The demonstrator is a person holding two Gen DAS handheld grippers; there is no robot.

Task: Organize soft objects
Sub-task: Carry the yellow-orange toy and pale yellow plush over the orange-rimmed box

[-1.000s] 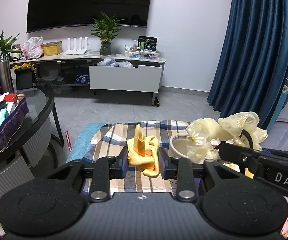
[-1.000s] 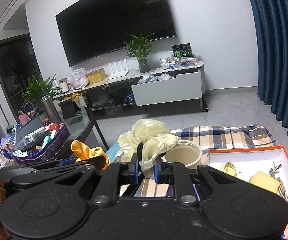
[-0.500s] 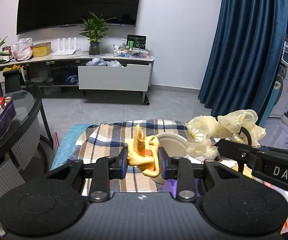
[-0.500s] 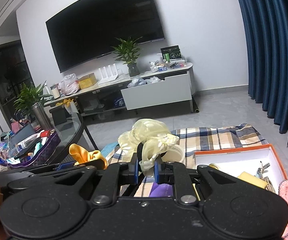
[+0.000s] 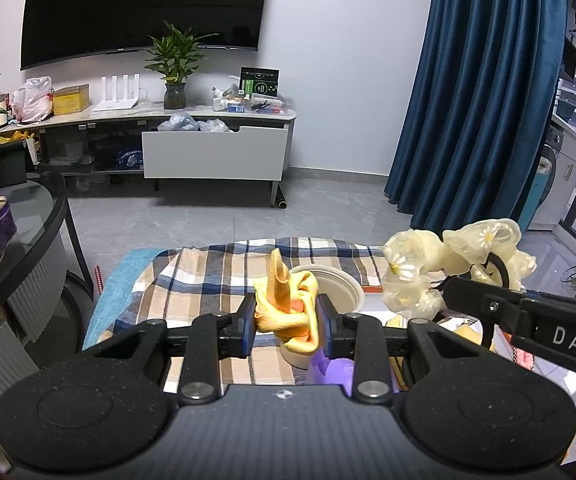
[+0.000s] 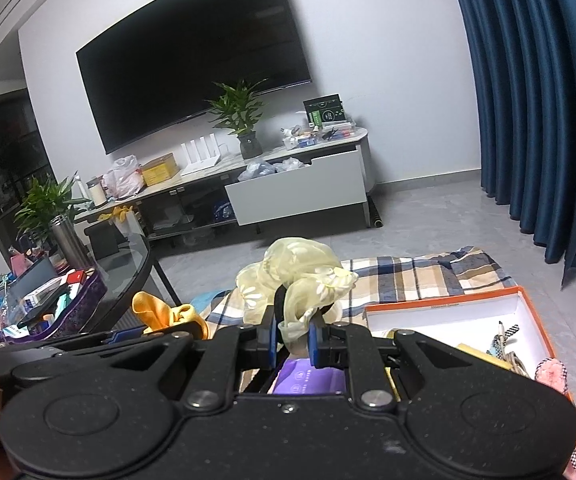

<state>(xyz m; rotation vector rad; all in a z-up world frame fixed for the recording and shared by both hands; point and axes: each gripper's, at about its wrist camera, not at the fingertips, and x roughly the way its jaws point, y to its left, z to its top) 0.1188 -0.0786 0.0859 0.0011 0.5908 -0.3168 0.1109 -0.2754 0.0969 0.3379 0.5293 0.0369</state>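
Left wrist view: plaid cloth [image 5: 208,280] over table, blue curtain [image 5: 479,100] behind; left gripper [image 5: 286,320] pinched yellow scrunchie [image 5: 288,308], right gripper [image 6: 292,334] pinched pale scrunchie [image 6: 299,280].

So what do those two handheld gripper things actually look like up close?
Both are matte black plastic with a speckled finish. Each left gripper and right gripper has a wide body with two round discs, silver screws, angular linkage arms, and blue pads inside the fingertips. White letters "DAS" mark the right one's side.
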